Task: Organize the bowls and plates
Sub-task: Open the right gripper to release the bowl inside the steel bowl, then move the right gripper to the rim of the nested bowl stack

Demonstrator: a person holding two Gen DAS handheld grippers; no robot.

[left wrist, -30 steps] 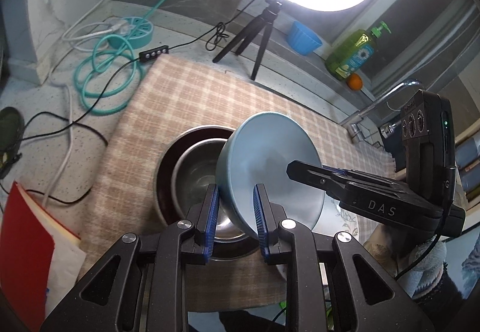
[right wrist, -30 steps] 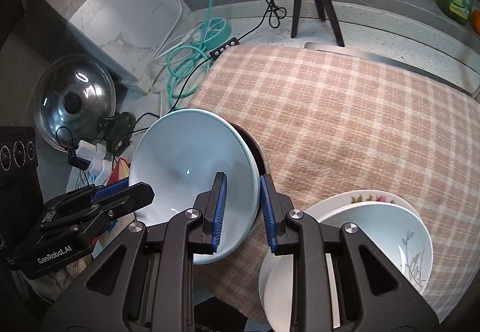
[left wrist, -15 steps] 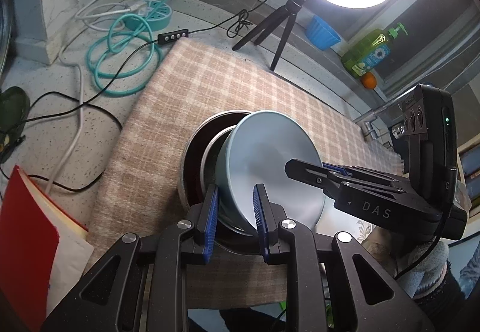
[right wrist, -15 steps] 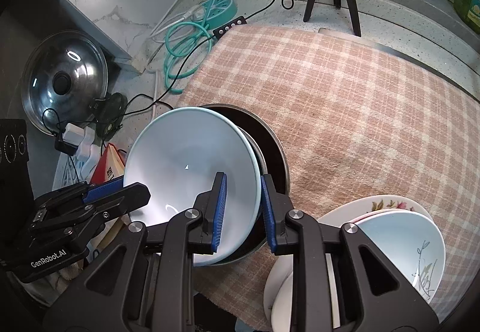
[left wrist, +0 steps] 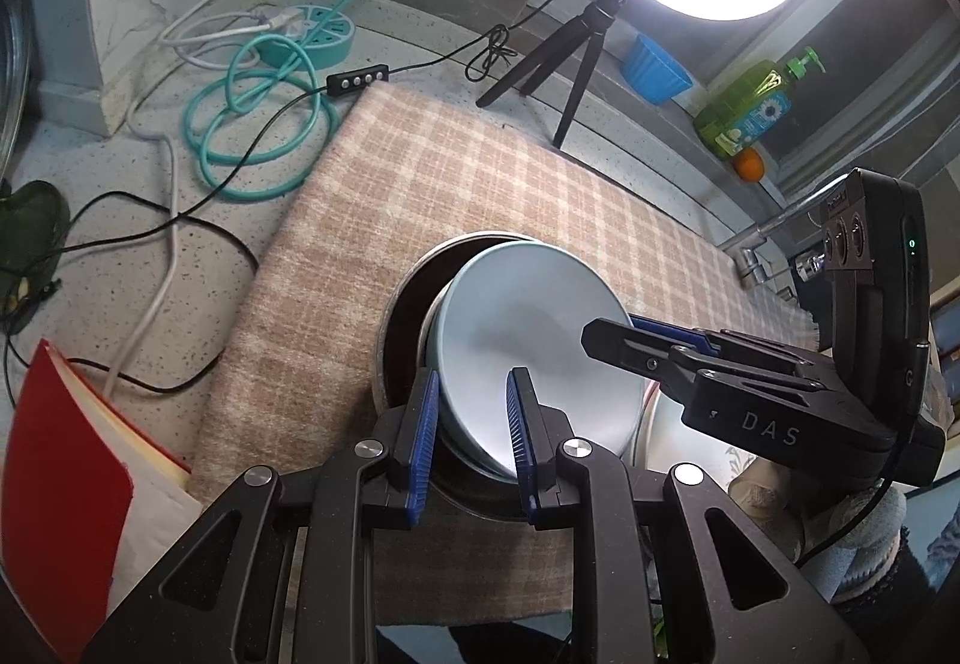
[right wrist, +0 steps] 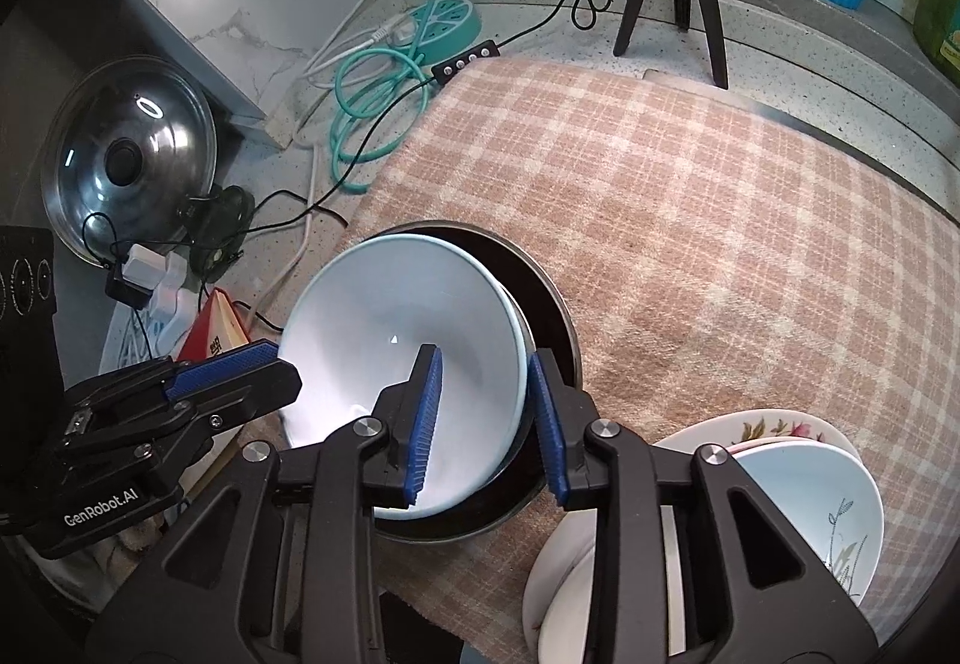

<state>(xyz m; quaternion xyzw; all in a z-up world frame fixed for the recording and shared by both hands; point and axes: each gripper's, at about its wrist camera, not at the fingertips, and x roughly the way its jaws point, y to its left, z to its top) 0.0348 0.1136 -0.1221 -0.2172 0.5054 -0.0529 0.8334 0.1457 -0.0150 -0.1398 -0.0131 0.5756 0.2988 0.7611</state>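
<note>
A pale blue bowl (left wrist: 534, 340) (right wrist: 396, 358) sits nested in a steel bowl inside a dark metal-rimmed bowl (left wrist: 402, 340) (right wrist: 540, 316) on the checked cloth. My left gripper (left wrist: 471, 436) straddles the blue bowl's near rim with its jaws spread a little wider than the rim. My right gripper (right wrist: 483, 418) straddles the opposite rim, jaws also spread apart from it. Each gripper shows in the other's view. A stack of white floral plates and bowls (right wrist: 798, 496) stands at the lower right of the right wrist view.
A ring light on a black tripod (left wrist: 576, 46) stands at the cloth's far edge. Teal and black cables (left wrist: 258, 124) coil on the counter to the left. A red book (left wrist: 66, 496), a pot lid (right wrist: 129, 160), a blue cup (left wrist: 654, 70) and a green soap bottle (left wrist: 750, 106) lie around.
The blue bowl went from tilted and held to resting level in the stacked bowls. Both grippers' jaws have widened and let go of its rim.
</note>
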